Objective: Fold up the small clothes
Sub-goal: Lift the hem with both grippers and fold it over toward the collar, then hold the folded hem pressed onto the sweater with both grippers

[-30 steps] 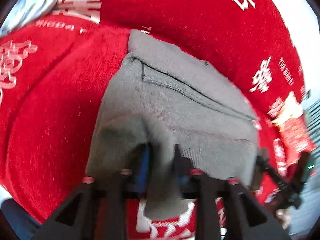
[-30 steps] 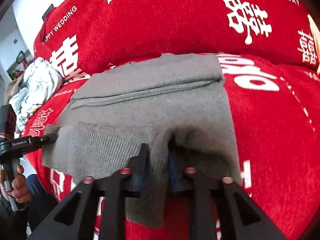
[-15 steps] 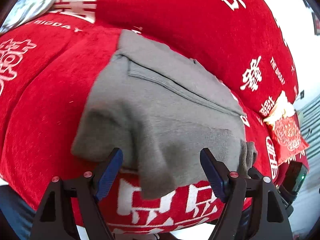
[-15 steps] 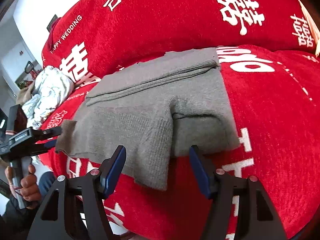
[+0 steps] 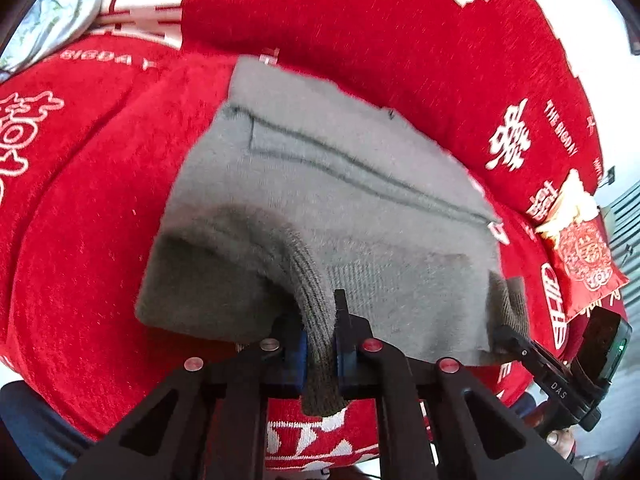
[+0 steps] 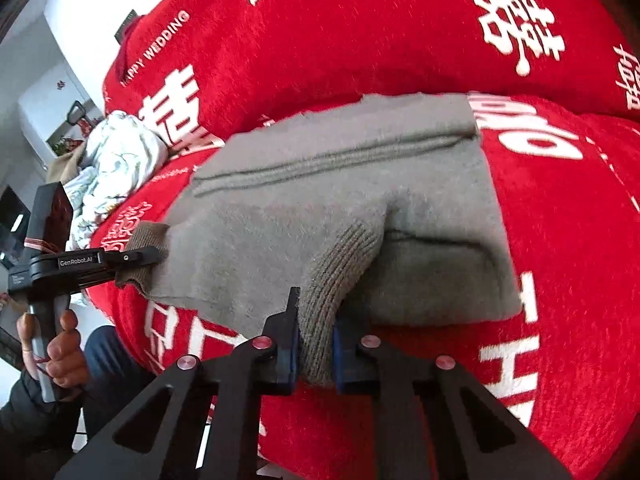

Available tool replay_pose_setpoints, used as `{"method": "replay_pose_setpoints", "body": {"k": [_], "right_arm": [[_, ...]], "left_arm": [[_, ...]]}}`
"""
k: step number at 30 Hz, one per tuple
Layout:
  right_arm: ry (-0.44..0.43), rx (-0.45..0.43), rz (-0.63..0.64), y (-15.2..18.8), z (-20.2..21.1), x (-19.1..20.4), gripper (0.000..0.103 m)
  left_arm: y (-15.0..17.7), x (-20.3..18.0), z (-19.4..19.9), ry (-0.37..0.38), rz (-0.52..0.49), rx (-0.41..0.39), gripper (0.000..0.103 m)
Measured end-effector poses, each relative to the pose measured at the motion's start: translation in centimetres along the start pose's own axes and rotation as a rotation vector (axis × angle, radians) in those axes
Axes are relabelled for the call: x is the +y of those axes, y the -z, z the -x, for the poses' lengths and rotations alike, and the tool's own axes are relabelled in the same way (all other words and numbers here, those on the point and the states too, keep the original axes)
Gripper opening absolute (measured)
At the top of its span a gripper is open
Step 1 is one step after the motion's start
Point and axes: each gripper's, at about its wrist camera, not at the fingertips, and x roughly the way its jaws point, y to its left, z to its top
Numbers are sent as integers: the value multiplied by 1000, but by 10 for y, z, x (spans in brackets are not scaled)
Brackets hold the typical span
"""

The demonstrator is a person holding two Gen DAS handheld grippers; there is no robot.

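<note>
Left gripper jaws clamped on grey sweater ribbed near edge; right gripper jaws closing on it too.

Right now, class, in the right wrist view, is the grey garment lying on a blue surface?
No: the grey garment lies on a red cover with white lettering.

Both grippers are angled downward and clamped. The left gripper has its jaws pinched tight on a ribbed fold of the grey garment, which bunches up between the blue pads and hangs out below them. The right gripper has its jaws closing, already squeezing a ribbed cuff between its own pads. From the right wrist view you can see the person's left hand wrapped around the left gripper's handle.
</note>
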Motion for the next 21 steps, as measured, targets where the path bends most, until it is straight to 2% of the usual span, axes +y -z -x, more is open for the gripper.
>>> {"method": "replay_pose_setpoints", "body": {"k": [5,10,17,21], "right_arm": [[-24,-56,-5,-15,16,5,14],[-4,-102,-9,-34,25,5,13],[24,-140,-33,-59,29,2,13],[32,-146,-56,-68,26,0,13]], "left_arm": [[-4,-6,12,4,-10,-88,11],[-16,-15,22,-21,-19,-159,11],[-33,-15,21,-19,0,-189,11],[-43,-21,18,-54,-26,-186,11]]}}
